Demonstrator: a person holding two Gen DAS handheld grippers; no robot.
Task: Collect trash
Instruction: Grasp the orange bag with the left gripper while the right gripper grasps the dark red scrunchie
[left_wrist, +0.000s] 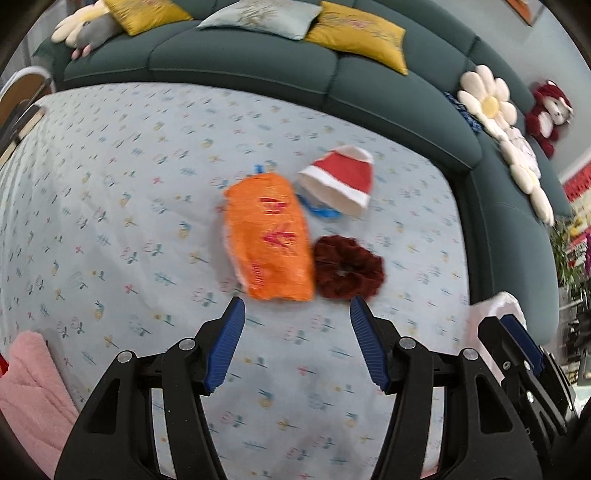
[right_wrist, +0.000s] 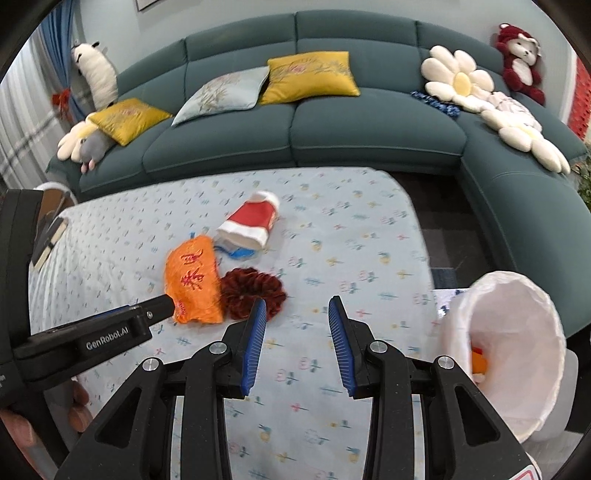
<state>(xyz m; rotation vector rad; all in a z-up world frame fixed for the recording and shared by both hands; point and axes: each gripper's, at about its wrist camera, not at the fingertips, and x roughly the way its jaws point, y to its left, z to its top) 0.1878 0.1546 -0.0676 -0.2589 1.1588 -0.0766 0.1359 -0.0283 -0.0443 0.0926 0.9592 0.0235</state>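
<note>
Left wrist view: the left gripper (left_wrist: 297, 308) holds its two blue-ribbed black fingers well apart with nothing between them, above the pale blue floral tablecloth (left_wrist: 129, 206). Just beyond the fingertips lie three loose items in a cluster: one crinkled orange plastic packet (left_wrist: 269, 236) with red characters printed on it, too blurred to read here; one dark red fuzzy scrunchie (left_wrist: 349, 271) touching the packet's right side; and one crushed red-and-white paper cup (left_wrist: 340, 179) on its side behind them, with a scrap of blue wrapper (left_wrist: 319, 210) at its mouth. At the right edge, the right gripper (left_wrist: 517, 332) shows side-on.

Right wrist view: the right gripper (right_wrist: 297, 306) also has two fingers parted, more narrowly, and empty. The scrunchie (right_wrist: 253, 290) sits just beside its left fingertip, the orange packet (right_wrist: 194, 280) next to that, its red characters clearer but not legible to me, and the cup (right_wrist: 251, 225) further back. The left gripper's black body (right_wrist: 107, 332) reaches in from the left, lettered "GenRobot.AI" in white, its tip near the packet. Off the table's right edge stands one white-lined waste bin (right_wrist: 517, 332), with something orange inside. Behind runs a dark teal corner sofa (right_wrist: 369, 122) bearing three cushions, two mustard yellow (right_wrist: 310, 77) and one pale blue (right_wrist: 225, 94), two cream flower-shaped pillows (right_wrist: 458, 79), and one red-and-white teddy bear (right_wrist: 521, 59).
</note>
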